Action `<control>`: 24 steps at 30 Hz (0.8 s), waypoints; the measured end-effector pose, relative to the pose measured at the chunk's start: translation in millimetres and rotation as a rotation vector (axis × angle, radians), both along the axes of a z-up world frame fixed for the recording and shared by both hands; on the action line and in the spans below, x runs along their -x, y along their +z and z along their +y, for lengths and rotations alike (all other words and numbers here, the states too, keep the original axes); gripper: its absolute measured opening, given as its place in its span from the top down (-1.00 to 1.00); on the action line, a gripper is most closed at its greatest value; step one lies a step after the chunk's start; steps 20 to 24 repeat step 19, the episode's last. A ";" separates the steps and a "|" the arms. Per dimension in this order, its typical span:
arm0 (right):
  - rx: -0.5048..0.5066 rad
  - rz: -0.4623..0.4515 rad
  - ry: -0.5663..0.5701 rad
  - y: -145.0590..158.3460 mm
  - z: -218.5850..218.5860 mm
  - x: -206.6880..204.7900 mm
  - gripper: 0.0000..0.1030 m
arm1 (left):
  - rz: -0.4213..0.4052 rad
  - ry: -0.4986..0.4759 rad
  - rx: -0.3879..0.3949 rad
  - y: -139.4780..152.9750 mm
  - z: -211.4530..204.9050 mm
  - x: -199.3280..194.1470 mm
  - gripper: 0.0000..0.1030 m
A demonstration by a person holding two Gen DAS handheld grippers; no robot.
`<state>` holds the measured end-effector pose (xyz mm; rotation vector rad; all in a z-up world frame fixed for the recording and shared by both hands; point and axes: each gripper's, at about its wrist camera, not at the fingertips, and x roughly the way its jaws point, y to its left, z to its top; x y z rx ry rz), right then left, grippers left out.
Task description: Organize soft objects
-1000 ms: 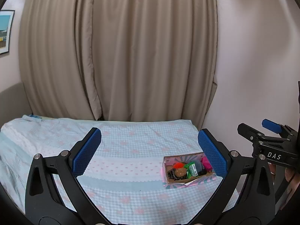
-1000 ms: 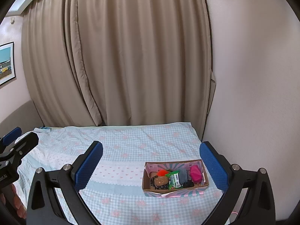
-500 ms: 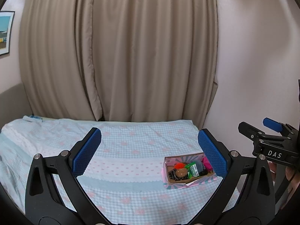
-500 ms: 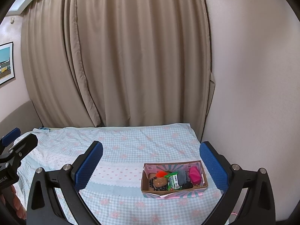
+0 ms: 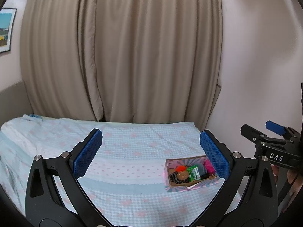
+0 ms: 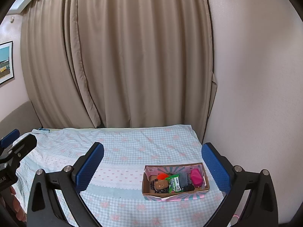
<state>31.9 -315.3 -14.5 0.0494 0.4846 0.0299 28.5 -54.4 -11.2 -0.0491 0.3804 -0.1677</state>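
A small cardboard box with pink and teal sides sits on the bed at the right, also in the left wrist view. It holds several soft things: a brown plush, an orange pompom, a green packet, a grey cloth and a pink pouch. My left gripper is open and empty, held back from the box. My right gripper is open and empty, also well short of the box.
The bed has a blue checked cover with pink flowers. Beige curtains hang behind it. A pale wall runs close along the bed's right side. A framed picture hangs at the left.
Both views shifted only slightly; the box sits a little lower and nearer in the right wrist view. Both grippers stay open.
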 end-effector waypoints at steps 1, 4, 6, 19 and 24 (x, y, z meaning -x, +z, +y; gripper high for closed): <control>0.001 0.001 -0.001 0.1 -0.2 -0.7 -0.99 | 0.001 -0.003 0.004 -0.1 0.2 0.6 -0.99; 0.004 0.002 -0.003 0.5 0.6 -2.3 -0.99 | 0.000 -0.001 0.003 1.5 0.6 -0.6 -0.99; 0.004 0.002 -0.004 0.3 0.9 -3.3 -1.00 | -0.009 0.005 0.004 2.5 1.1 -1.0 -0.99; 0.012 0.069 -0.010 -11.0 11.4 -27.8 -0.99 | 0.013 0.063 -0.052 -14.0 4.1 -29.6 -0.99; 0.012 0.069 -0.010 -11.0 11.4 -27.8 -0.99 | 0.013 0.063 -0.052 -14.0 4.1 -29.6 -0.99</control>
